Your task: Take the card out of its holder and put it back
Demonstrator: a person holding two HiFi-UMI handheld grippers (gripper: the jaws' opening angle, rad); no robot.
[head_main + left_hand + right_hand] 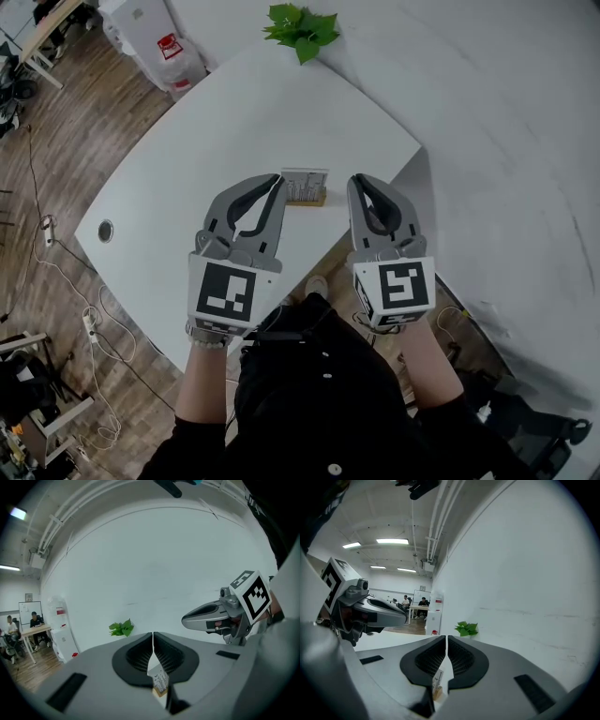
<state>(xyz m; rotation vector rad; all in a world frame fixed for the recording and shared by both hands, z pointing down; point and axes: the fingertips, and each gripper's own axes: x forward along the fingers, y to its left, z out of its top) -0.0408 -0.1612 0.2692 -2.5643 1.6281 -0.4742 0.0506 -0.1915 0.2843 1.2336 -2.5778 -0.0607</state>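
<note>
A white printed card (305,182) stands upright in a small wooden holder (308,200) near the front edge of the white table (234,122). In the head view my left gripper (279,180) is shut with nothing in it, its tips right beside the card's left edge. My right gripper (356,181) is also shut and empty, a short way right of the card. In the left gripper view the card (160,680) and holder show below the shut jaws of the left gripper (153,634). The right gripper view shows the card (437,680) under the shut jaws of the right gripper (446,637).
A green plant (302,28) sits at the table's far edge by the white wall. A cable hole (105,230) is near the table's left corner. Cables (66,272) lie on the wooden floor at left. People sit at a distant desk (417,604).
</note>
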